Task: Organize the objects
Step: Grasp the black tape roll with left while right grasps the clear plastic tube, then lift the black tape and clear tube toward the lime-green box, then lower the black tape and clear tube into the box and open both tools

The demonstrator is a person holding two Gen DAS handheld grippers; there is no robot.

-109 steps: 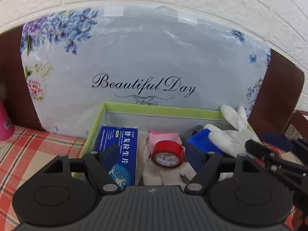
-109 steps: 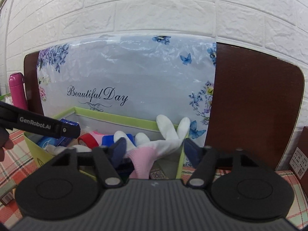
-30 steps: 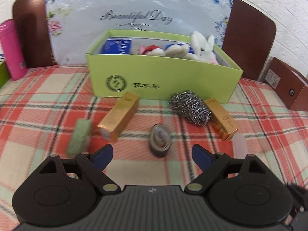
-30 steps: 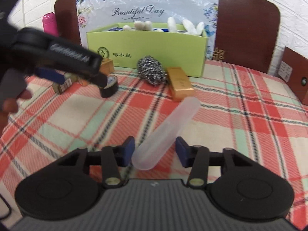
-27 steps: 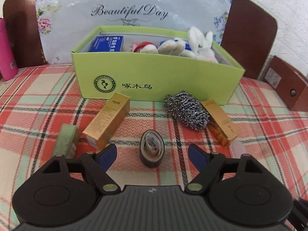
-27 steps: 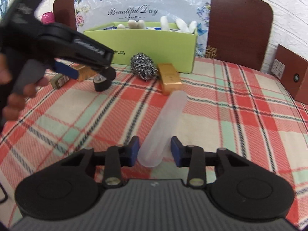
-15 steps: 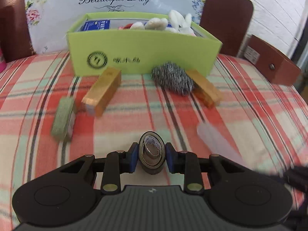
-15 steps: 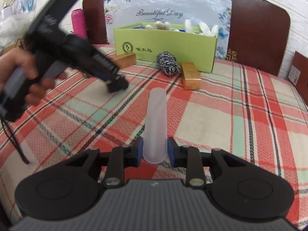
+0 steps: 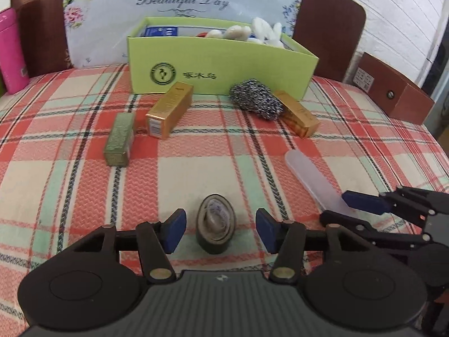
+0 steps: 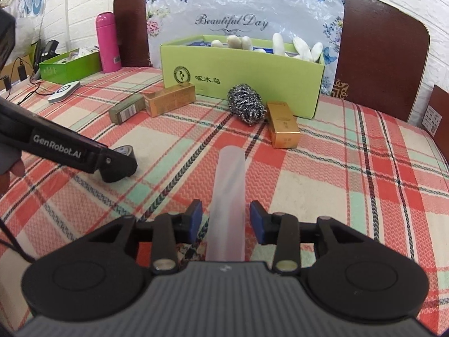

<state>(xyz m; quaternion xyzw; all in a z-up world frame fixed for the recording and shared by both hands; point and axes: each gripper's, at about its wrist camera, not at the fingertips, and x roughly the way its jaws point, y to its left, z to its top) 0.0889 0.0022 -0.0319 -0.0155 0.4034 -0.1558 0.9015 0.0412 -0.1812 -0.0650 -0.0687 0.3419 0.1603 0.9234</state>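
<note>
A dark roll of tape (image 9: 215, 231) stands on edge on the plaid cloth between the fingers of my left gripper (image 9: 219, 230), which is open with gaps on both sides. A frosted plastic case (image 10: 228, 200) lies lengthwise between the fingers of my right gripper (image 10: 226, 220), which is open around it. The case (image 9: 311, 181) also shows in the left wrist view, with the right gripper (image 9: 345, 209) at its near end. The green box (image 9: 221, 66) with gloves and other items stands at the back.
Before the box lie two gold boxes (image 9: 171, 109) (image 9: 297, 116), a steel scourer (image 9: 255, 98) and an olive box (image 9: 119, 139). A pink bottle (image 10: 107, 42), a second green box (image 10: 68, 64) and a white device (image 10: 64, 88) are at the left; a brown box (image 9: 393, 92) at the right.
Both grippers, shut on the tape and the case half a second ago, have opened. The tape and the case now rest on the cloth between the fingers.
</note>
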